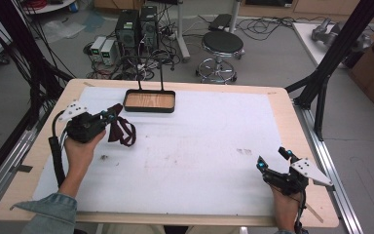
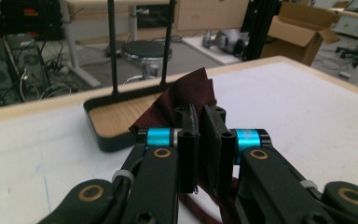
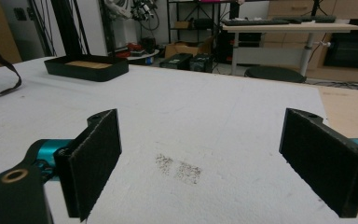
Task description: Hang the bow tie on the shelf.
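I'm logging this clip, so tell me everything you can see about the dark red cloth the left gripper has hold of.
The dark maroon cloth looks like soft, thin woven fabric with a darker strap or band looping from it. It is crumpled and folded, pinched between the closed jaws of the left gripper, with a creased peak rising above them and the rest hanging below. In the high view its loop trails toward the white table cover, just in front of the black tray with the wooden base, without touching the tray.

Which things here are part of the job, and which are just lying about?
In play:
- dark red cloth, clamped in the left hand-held gripper
- tray, probably its target
- right hand-held gripper, open, idle

Lying about:
- stool
- computers on the floor
- cardboard box
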A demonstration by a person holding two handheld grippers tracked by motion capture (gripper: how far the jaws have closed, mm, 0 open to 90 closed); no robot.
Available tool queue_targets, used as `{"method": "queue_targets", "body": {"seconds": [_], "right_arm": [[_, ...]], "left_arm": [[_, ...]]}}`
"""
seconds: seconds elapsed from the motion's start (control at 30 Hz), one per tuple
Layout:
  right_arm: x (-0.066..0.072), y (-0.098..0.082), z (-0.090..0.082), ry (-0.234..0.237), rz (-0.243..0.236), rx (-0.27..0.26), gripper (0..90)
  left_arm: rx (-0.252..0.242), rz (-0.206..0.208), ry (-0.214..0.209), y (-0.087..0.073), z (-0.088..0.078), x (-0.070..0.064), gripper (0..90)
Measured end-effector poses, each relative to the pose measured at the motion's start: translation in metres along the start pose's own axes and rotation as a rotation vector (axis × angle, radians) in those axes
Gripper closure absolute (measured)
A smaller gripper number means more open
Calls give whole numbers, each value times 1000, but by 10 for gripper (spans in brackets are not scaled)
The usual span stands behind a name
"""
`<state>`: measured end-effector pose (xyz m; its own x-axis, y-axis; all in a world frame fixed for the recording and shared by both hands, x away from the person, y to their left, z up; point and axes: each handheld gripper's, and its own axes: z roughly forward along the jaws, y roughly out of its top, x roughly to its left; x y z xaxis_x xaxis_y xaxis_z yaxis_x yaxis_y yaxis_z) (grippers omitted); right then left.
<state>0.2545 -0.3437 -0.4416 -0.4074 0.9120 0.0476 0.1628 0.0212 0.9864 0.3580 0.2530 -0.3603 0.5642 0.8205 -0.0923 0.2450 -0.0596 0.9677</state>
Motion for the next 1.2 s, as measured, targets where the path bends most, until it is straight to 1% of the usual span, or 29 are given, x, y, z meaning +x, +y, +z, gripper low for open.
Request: {"method": "queue_targets", "body": {"seconds": [0.07,0.17,0.2,0.23,0.3,0.43,0.53,0.63,0.7,0.73,0.8,0.87,0.9,0.93,0.97,1.03,1.07,1.17,1.2], "right_arm": [[0,0,0,0,-1,1,117],[0,0,0,0,-1,1,117],[0,0,0,1,-1,1,117],[0,0,0,0,-1,2,117],[0,0,0,0,0,1,117],[0,0,0,0,-1,2,118],[0,0,0,0,0,4,118],[0,0,0,1,4,7,118],[0,0,0,1,2,7,118],[0,0,0,1,2,7,118],[0,0,0,1,-1,6,118],[0,0,0,1,4,7,118],[0,0,0,0,6,8,118],[0,0,0,2,4,7,118],[0,0,0,0,5,9,118],[-1,0,0,-1,6,8,118],[-1,-1,0,0,6,11,118],[-1,-1,0,1,2,11,118],[-1,-1,0,0,0,12,118]], "left_arm": [[-15,11,-17,7,1,3,838],[-33,16,-41,17,4,8,838],[-33,11,-54,20,6,11,838],[-27,10,-58,23,7,12,838],[-33,16,-68,29,10,16,838],[-38,49,-68,42,17,21,838],[-36,63,-71,54,25,24,838],[-47,73,-71,64,31,29,838],[-54,74,-88,69,34,35,838],[-53,73,-79,72,37,37,838],[-60,60,-84,77,40,43,838],[-59,60,-73,81,44,47,838],[-72,62,-74,82,47,50,838],[-72,53,-73,83,49,51,838],[-76,55,-65,83,51,53,838],[-69,54,-75,84,55,56,838],[-70,57,-68,85,57,57,838],[-86,56,-77,91,61,60,838],[-88,60,-71,94,63,60,838]]}}
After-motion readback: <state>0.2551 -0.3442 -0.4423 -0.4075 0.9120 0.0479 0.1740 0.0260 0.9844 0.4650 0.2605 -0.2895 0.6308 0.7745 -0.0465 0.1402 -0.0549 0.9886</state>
